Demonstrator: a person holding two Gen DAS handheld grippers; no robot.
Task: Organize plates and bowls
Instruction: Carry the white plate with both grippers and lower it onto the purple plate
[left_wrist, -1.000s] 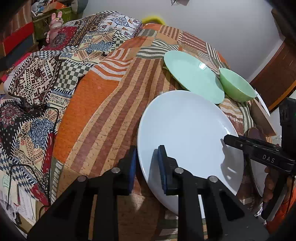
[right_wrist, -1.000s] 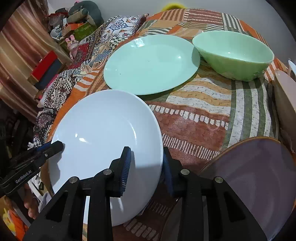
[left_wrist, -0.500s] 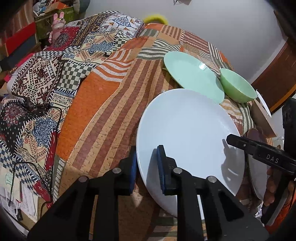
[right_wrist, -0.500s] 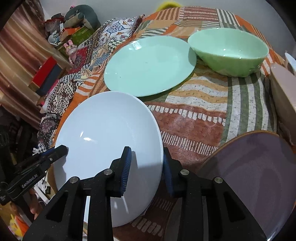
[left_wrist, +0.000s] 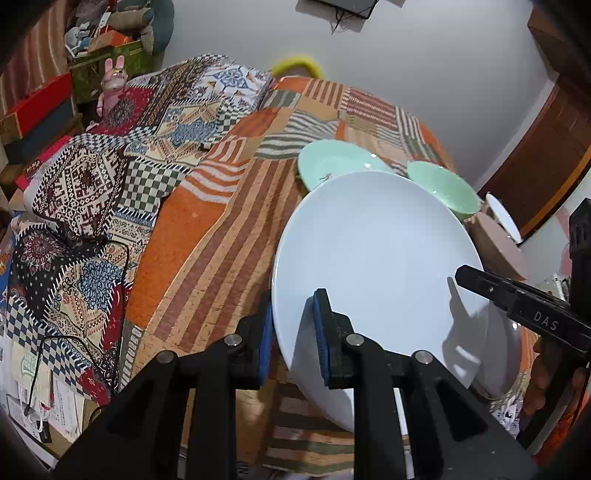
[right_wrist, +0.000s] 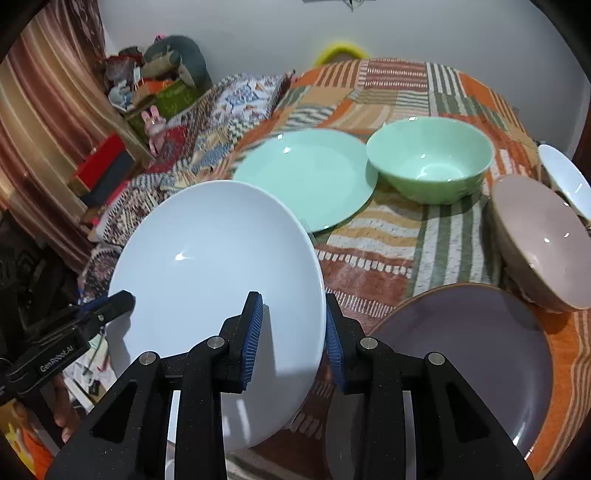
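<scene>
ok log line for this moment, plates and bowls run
phase: carry | held: white plate, clear of the bedspread | left gripper: shut on rim | right gripper: shut on opposite rim | ahead: green plate, green bowl

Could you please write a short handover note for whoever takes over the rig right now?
Left hand-held gripper: shut on the white plate's near-left rim.
Right hand-held gripper: shut on the white plate at its opposite rim. The plate is lifted and tilted above the patchwork cover.
Resting on the cover: green plate with green bowl beside it, purple plate at near right, beige bowl behind it, and a small white dish at the far right edge.
Done: nothing is stacked.
Left: probably set the white plate onto another plate, then group the bowls.
</scene>
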